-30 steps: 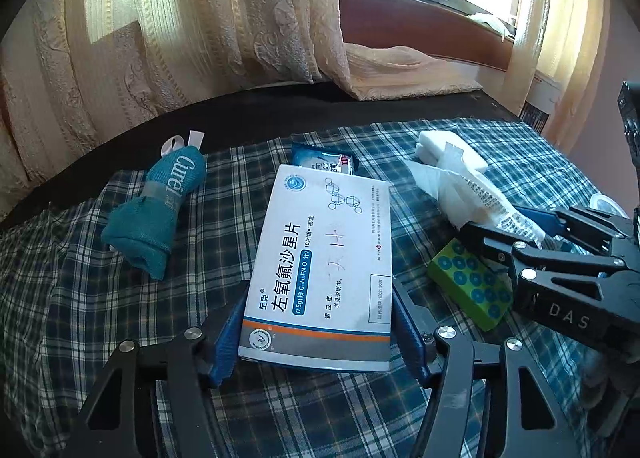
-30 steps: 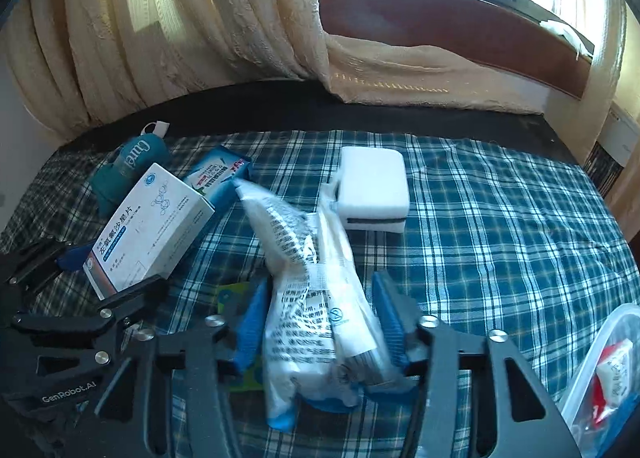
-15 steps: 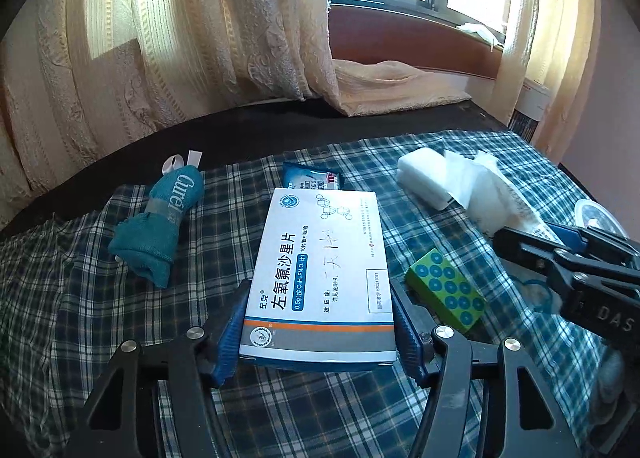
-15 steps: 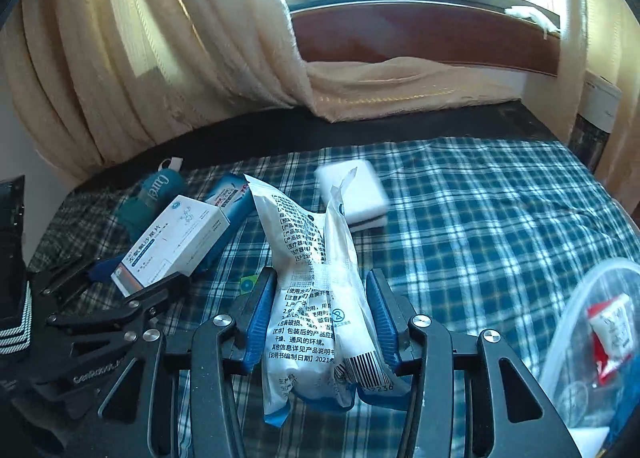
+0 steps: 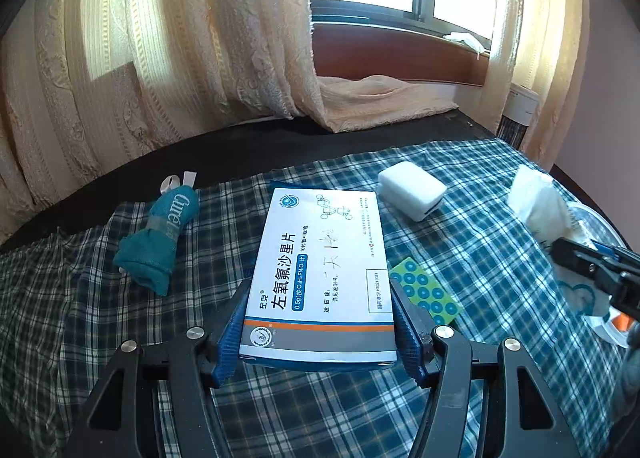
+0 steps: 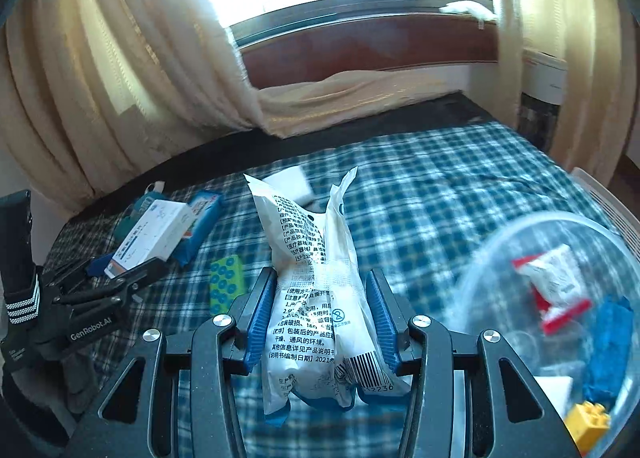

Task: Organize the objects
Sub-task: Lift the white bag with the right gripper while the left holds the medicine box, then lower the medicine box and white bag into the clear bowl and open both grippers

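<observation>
Left wrist view shows the plaid cloth point(image 5: 460, 186) spread under everything, with a rolled teal towel point(image 5: 158, 242) lying left. The left gripper point(image 5: 320, 322) clamps a white medicine box point(image 5: 320, 258) held above the cloth. Right of it lie a white block point(image 5: 412, 194) and a green dotted card point(image 5: 426, 292). The right gripper point(image 6: 318, 322) squeezes a printed white pouch point(image 6: 316, 282) beside a clear plastic bowl point(image 6: 500, 250).
</observation>
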`<state>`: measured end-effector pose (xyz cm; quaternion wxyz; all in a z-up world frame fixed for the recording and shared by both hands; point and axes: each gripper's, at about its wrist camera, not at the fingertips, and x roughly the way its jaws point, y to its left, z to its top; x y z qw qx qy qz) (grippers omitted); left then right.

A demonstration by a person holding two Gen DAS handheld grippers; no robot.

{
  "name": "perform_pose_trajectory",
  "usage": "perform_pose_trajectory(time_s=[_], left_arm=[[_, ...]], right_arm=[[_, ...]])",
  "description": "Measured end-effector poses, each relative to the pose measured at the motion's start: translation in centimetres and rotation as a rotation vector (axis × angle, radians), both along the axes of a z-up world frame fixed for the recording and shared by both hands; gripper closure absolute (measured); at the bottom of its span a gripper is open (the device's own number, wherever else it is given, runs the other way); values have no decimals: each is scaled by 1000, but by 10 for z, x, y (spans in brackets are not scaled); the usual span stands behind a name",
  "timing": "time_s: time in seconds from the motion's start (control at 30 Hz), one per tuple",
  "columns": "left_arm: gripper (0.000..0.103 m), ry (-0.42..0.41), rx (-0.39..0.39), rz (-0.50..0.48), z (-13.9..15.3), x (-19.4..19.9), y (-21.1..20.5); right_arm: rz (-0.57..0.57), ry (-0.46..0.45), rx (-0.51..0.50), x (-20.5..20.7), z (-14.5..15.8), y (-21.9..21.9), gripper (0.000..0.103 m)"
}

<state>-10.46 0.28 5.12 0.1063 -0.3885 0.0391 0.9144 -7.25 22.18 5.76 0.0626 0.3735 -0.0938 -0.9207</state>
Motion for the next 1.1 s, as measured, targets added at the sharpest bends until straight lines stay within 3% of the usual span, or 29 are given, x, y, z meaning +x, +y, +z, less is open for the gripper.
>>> perform_pose_trajectory(time_s=[0.67,1.1], left_arm=[[36,27,-31,-86,17,20,52],[36,31,-38,-149,24,27,100]], right_arm=[[-258,14,-14,50,12,128,56],[-366,-38,-81,41,-5,187,56]])
